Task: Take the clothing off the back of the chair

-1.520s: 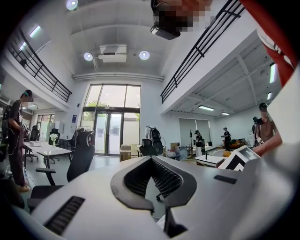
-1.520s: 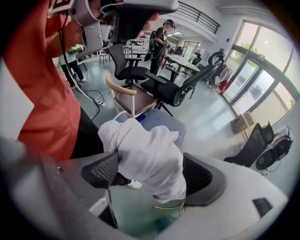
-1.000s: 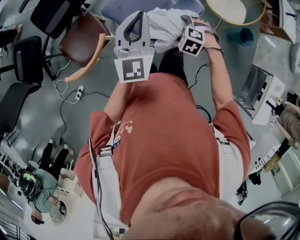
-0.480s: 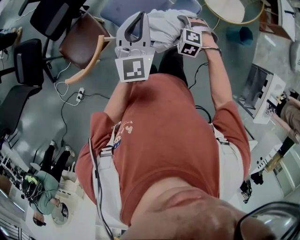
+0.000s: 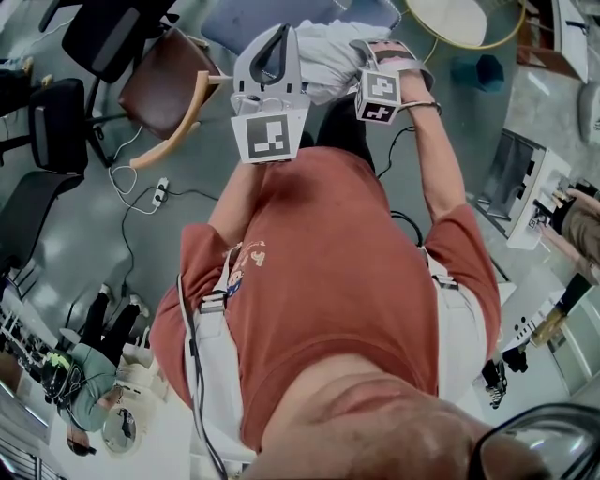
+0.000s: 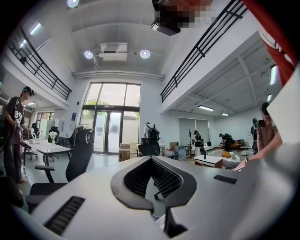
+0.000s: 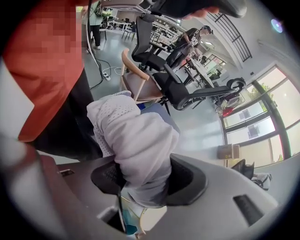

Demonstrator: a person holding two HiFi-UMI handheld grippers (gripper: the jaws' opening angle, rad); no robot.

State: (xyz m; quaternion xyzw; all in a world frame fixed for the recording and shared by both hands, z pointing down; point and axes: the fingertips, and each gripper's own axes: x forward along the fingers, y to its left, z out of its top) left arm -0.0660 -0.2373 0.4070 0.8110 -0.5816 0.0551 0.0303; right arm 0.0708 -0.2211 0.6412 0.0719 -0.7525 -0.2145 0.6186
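Note:
A white garment [image 5: 323, 52] lies bunched over a blue chair [image 5: 239, 19] in front of the person. In the right gripper view the same white, partly mesh garment [image 7: 133, 136] fills the gap between the jaws. My right gripper [image 7: 145, 183] has just been closing and its pads now press on the cloth from both sides. In the head view the right gripper [image 5: 361, 52] points steeply down into the garment. My left gripper [image 5: 279, 33] is held up beside it, roughly level. The left gripper [image 6: 151, 159] is shut, with nothing between its jaws.
A brown chair with wooden arms [image 5: 169, 84] stands left of the blue chair, also seen as the brown chair [image 7: 140, 86]. Black office chairs [image 5: 56, 122] and a floor cable [image 5: 141, 183] lie further left. A round table [image 5: 459, 19] is at the upper right.
The right gripper's marker cube has rolled and edged slightly up and left against the garment. The left gripper has stayed where it was.

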